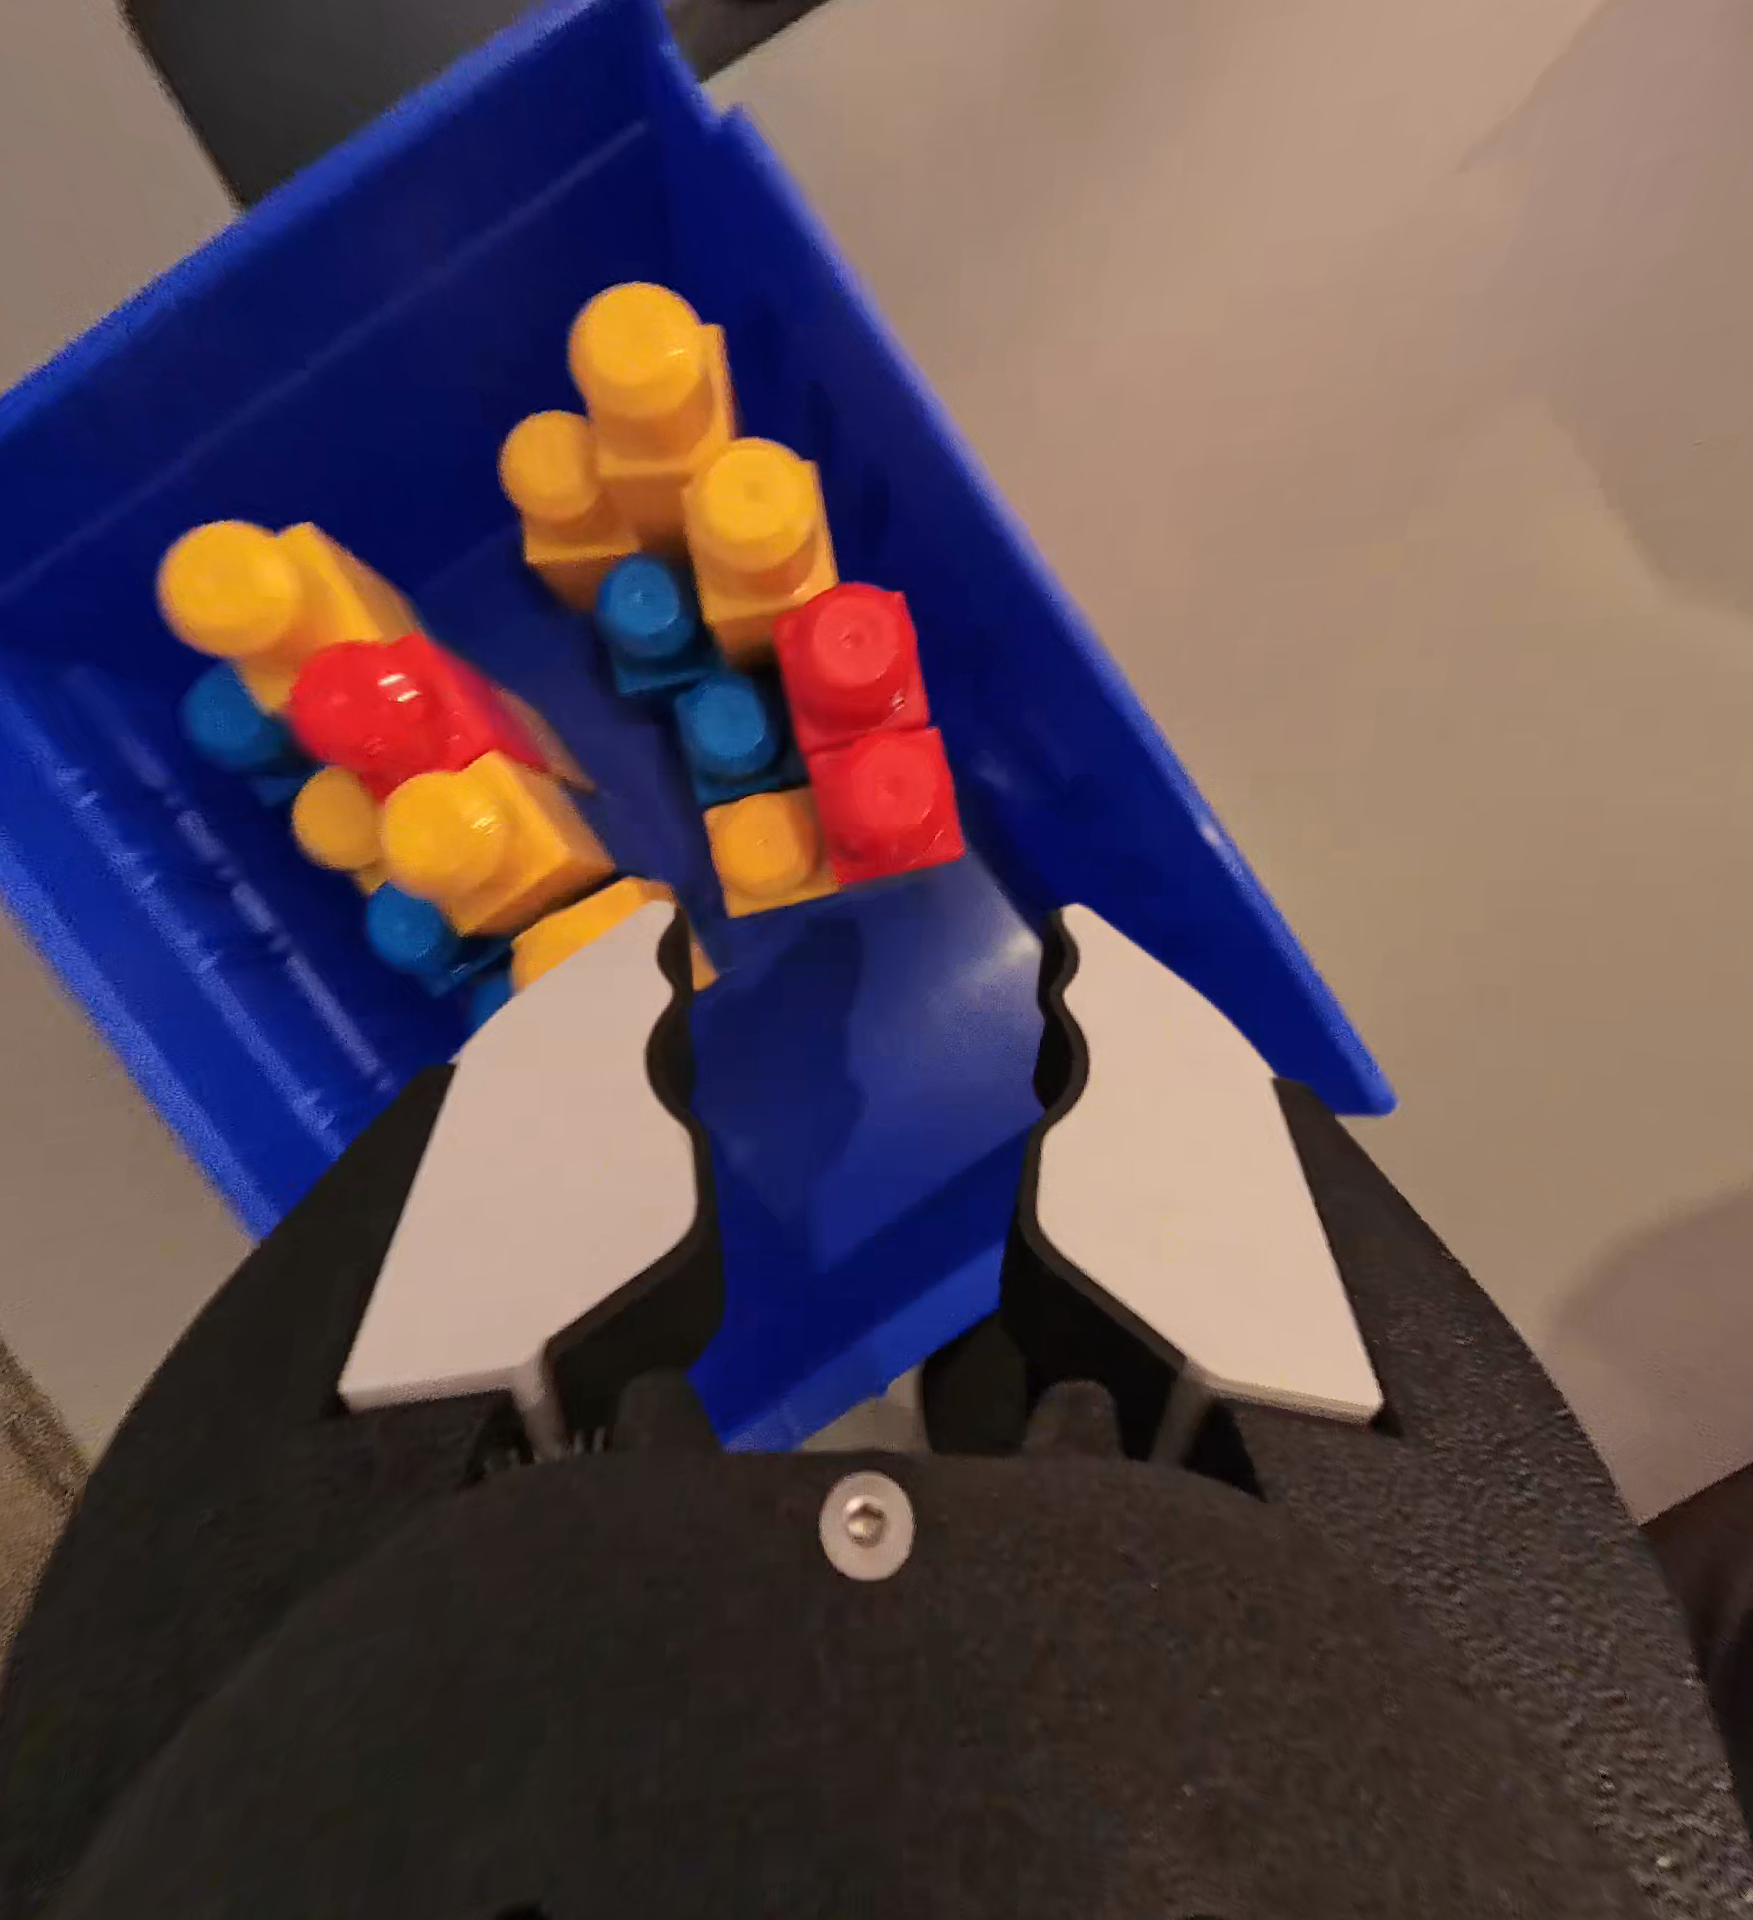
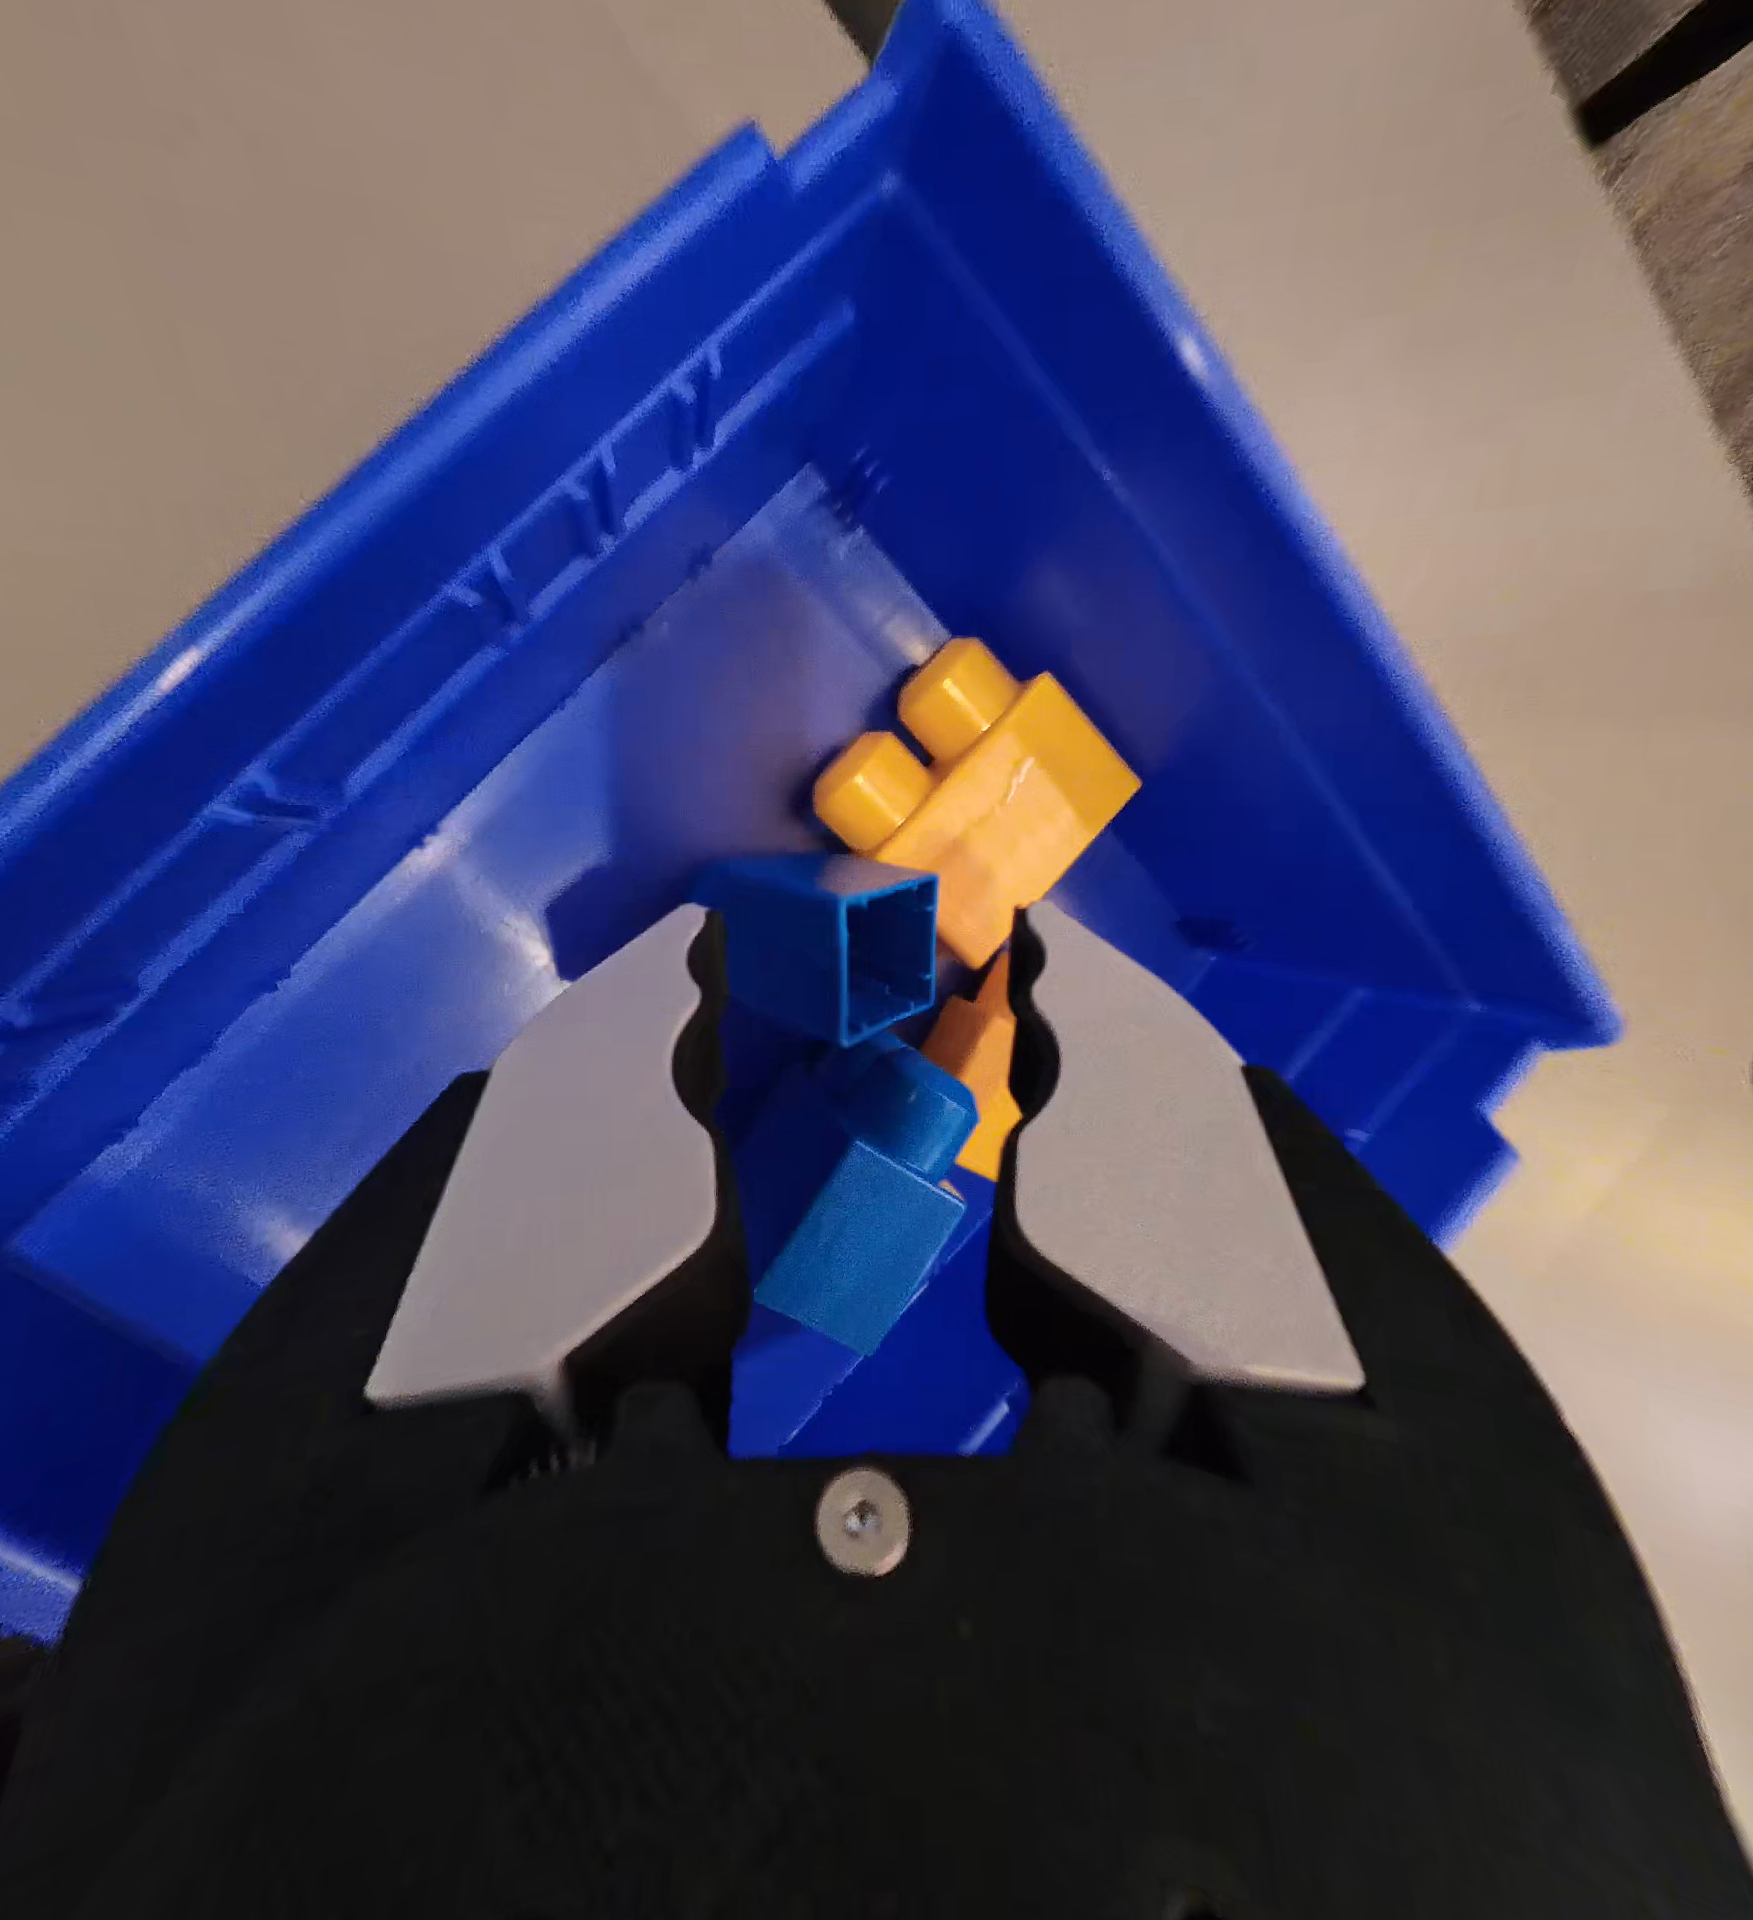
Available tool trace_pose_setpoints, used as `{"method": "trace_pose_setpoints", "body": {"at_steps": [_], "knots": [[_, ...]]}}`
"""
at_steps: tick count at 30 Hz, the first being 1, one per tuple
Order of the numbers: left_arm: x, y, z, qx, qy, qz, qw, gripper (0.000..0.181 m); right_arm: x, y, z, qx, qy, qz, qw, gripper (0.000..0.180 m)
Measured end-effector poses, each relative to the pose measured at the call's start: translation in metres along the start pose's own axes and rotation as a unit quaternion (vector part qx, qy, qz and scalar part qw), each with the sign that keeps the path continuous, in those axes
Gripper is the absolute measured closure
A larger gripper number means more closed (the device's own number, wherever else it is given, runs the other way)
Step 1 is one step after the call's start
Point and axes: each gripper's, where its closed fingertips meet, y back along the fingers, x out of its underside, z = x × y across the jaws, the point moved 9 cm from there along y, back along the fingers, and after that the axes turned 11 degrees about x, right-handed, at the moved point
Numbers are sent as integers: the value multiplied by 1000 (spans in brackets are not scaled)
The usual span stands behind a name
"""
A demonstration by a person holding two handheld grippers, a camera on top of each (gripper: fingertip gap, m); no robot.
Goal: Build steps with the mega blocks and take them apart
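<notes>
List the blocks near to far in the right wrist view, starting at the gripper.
Right gripper → solid blue block low between the fingers → hollow blue block, open side showing, at the fingertips → yellow two-stud block → far wall of the blue bin. The orange piece beside the blue blocks overlaps them, so it is left out.

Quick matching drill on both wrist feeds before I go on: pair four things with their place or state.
Things:
1. red blocks
2. yellow two-stud block
3. left gripper
4. hollow blue block

Places or states:
A. lying on its side in the right-view bin
B. open, above the bin's front
C. open end facing the camera
D. stacked beside the bin's right wall

Pairs: 1-D, 2-A, 3-B, 4-C
</notes>
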Motion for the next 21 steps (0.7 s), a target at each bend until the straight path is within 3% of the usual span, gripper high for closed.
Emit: {"method": "trace_pose_setpoints", "body": {"at_steps": [2, 9, 13, 17, 21], "knots": [[-7, -16, -2, 5, 3, 18, 1000, 118, -4, 7, 0, 13, 3, -14, 1000, 125], [-12, -59, 5, -92, 9, 112, 989, 118, -10, 15, 6, 25, 26, -20, 999, 124], [-14, -76, 2, -79, 4, 133, 988, 142, -13, 15, 8, 28, 35, -17, 999, 125], [-10, -61, 2, -103, 2, 154, 983, 143, -20, 21, 11, 50, 45, -27, 997, 125], [-11, -1, -12, -79, 14, 39, 996, 143, -48, 44, 23, 104, 50, -99, 988, 128]]}}
